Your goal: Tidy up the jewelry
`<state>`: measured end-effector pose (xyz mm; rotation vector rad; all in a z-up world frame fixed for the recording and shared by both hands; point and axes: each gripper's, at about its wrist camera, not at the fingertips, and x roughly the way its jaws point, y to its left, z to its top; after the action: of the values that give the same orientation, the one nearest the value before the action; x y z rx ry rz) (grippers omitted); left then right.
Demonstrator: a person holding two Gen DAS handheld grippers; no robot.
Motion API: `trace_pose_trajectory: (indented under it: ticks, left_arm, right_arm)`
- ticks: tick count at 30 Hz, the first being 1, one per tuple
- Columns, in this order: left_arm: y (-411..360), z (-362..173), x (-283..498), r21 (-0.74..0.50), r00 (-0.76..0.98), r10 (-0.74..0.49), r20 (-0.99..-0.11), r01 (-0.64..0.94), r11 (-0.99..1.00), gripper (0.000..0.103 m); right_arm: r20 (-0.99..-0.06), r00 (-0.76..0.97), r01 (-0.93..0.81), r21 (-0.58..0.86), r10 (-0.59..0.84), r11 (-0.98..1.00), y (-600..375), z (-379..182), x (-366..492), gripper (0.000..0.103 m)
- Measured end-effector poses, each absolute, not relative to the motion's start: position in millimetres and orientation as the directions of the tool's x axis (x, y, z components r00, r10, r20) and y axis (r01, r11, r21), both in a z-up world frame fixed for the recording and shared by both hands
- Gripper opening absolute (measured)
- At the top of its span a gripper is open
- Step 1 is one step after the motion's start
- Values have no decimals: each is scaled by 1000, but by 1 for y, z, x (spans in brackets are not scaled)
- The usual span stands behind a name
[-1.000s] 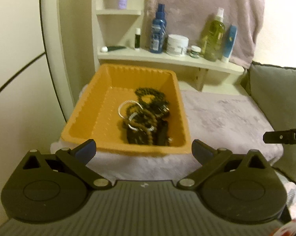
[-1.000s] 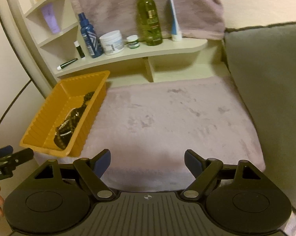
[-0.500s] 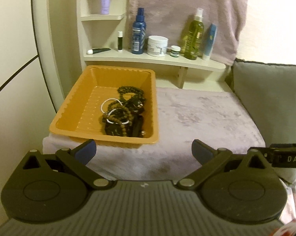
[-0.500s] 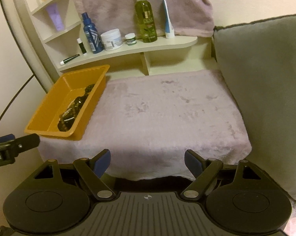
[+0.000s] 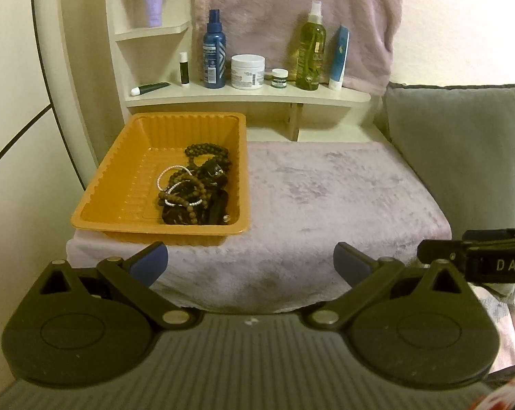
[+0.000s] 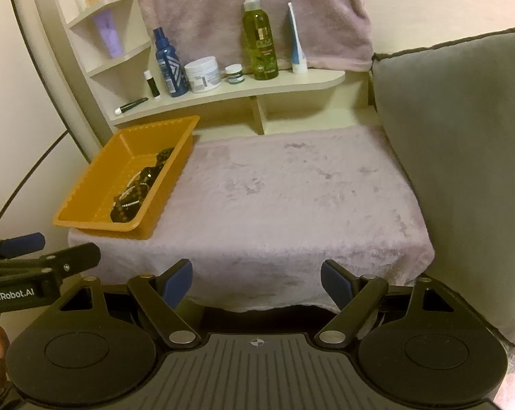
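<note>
1. Pulled back from the orange ribbed plastic tray [image 5: 127, 184] since a second ago: tray smaller and farther off in both views, more of the mauve plush cloth [image 5: 332, 198] showing ahead.
2. Left gripper [image 5: 250, 263] released, blue-padded fingers [image 5: 148, 263] spread wide with nothing between them; right gripper [image 6: 255, 282] likewise spread and empty, pads [image 6: 177, 282] over the cloth's front edge.
3. Tangled heap of dark beaded bracelets and pale bead strands [image 5: 196, 188] resting in the tray's right half, against the near right corner; seen from the right wrist [image 6: 137, 188] tucked along the same wall.
4. Heap well ahead of the left fingers and a little left of their midline; far ahead and to the left of the right fingers. No contact with either.
5. Likely step: approach to lift one piece out. Best done by closing in with the left gripper, descending over the top of the pile and pinching a single loop, not the whole knot.
6. Worth watching: strands interlocked, so a slow lift to let neighbours drop away; light tray apt to slide on plush, so possibly steadied with the right gripper at its rim.
7. Open cloth to the right of the tray a fair laying-out spot.
</note>
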<state>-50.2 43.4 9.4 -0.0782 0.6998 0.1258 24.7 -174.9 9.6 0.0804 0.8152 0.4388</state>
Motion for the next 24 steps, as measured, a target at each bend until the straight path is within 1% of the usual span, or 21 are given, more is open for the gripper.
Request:
trace_pose_trajectory:
  ticks: [24]
  left_arm:
    - [45, 10, -54, -57, 762, 81, -643, -153, 987, 102]
  right_arm:
    - [-685, 599, -358, 236, 416, 904, -176, 9, 24, 82]
